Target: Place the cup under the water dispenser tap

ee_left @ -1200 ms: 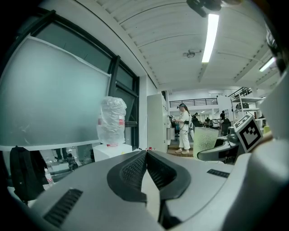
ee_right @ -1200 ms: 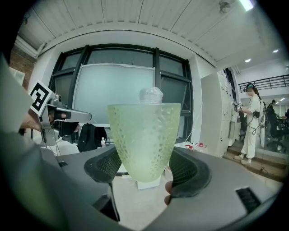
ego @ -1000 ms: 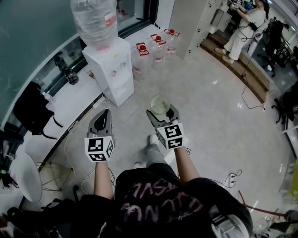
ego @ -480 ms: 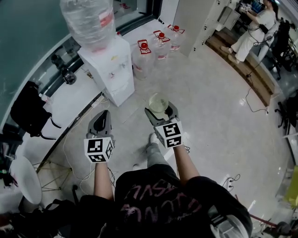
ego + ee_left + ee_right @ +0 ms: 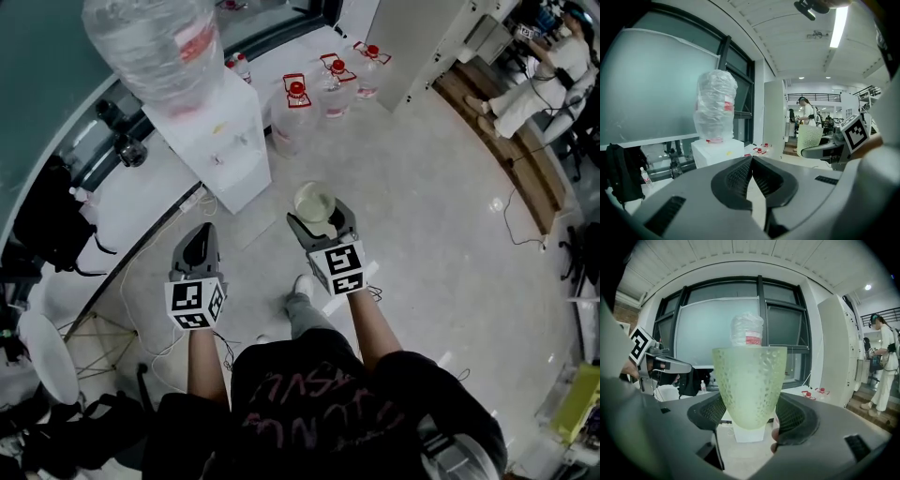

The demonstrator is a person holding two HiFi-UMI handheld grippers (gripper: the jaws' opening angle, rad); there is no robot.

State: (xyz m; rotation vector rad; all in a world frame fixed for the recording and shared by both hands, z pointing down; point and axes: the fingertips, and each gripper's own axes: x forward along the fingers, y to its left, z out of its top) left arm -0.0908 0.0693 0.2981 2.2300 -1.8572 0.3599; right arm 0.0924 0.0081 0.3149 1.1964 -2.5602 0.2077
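A: Which step is this?
B: The carry, it seems. The right gripper [image 5: 317, 217] clamps the green dimpled cup [image 5: 314, 201] upright, well short of the water dispenser [image 5: 220, 141]. The left gripper [image 5: 199, 240] is closed on nothing.
A: And next?
B: Bringing the cup in low to the dispenser's front; its tap is too small to pick out.
A: What do the views add?
B: The right gripper view shows the cup lined up with the dispenser; the head view shows the floor between them

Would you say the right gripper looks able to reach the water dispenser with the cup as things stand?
Probably yes, once closer: only bare floor lies between the right gripper, shut on the cup, and the water dispenser; the left gripper is off to one side.
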